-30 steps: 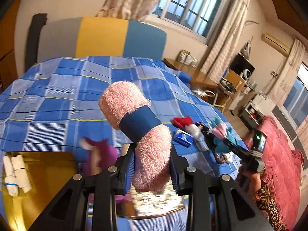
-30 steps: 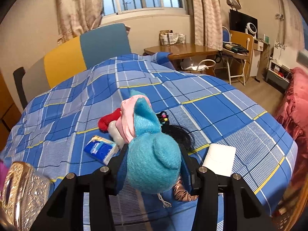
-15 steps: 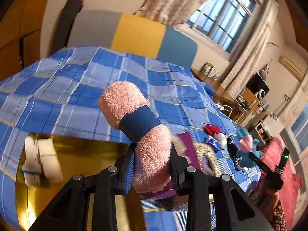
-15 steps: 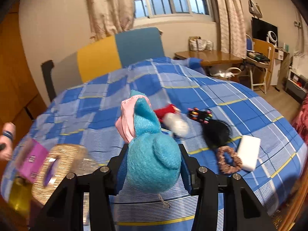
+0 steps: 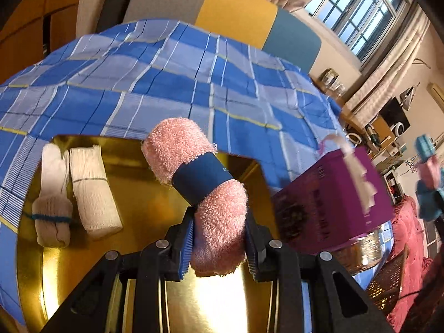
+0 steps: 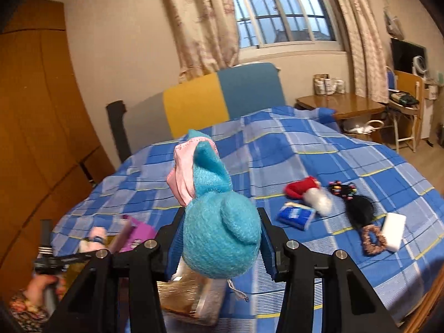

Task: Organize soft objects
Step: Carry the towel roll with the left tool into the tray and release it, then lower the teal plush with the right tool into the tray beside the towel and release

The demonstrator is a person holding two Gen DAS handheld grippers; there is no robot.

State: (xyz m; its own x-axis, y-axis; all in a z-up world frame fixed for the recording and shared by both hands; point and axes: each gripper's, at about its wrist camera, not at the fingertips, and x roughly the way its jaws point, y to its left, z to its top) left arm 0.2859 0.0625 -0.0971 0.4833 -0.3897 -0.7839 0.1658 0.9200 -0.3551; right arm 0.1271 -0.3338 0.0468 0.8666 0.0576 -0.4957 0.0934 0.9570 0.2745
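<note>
My left gripper [image 5: 219,240] is shut on a rolled pink towel [image 5: 194,166] with a dark blue band, held above a shiny gold tin [image 5: 133,194]. In the tin lie a rolled white cloth [image 5: 52,208] and a folded white cloth [image 5: 93,191]. My right gripper [image 6: 219,247] is shut on a turquoise and pink plush toy [image 6: 213,216], held above the bed's blue plaid sheet [image 6: 319,152]. The left gripper and pink towel show small at lower left in the right wrist view [image 6: 94,236].
A purple box [image 5: 333,208] and a glittery container [image 5: 360,252] stand right of the tin. On the sheet lie a red and white sock [image 6: 308,194], a blue packet [image 6: 295,216], a black hair item [image 6: 358,208], a brown scrunchie [image 6: 373,240] and a white block [image 6: 394,231].
My left gripper has swung left and down with the pink towel, now over the gold tin. My right gripper has lifted and turned left with the plush toy.
</note>
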